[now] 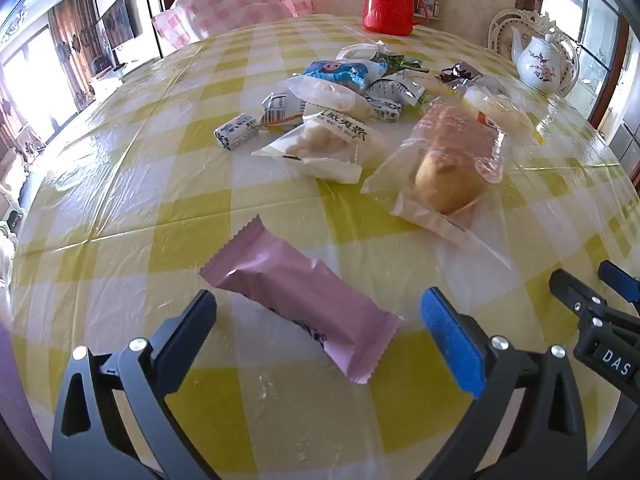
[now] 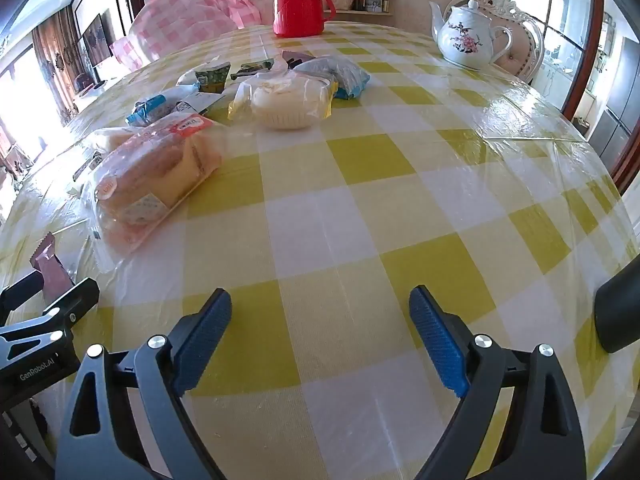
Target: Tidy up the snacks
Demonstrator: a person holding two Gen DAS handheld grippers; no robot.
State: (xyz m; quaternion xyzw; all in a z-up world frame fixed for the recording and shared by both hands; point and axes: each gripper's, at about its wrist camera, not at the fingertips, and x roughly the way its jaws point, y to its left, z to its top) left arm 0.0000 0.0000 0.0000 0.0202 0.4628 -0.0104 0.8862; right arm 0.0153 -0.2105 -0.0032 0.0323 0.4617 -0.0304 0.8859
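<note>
The left gripper [image 1: 318,320] hangs with its jaws released to either side of the pink wrapped bar [image 1: 300,300], which lies slantwise on the near part of the bench [image 1: 120,184], apart from the snack pile [image 1: 344,92] farther off. If the jaws close across that slant, I reckon the slick wrapper could twist or skid out over the glossy plastic cover. The right gripper [image 2: 320,332], jaws also released and holding nothing, hovers over bare checked cloth, with the bagged bread [image 2: 152,176] to its far left.
</note>
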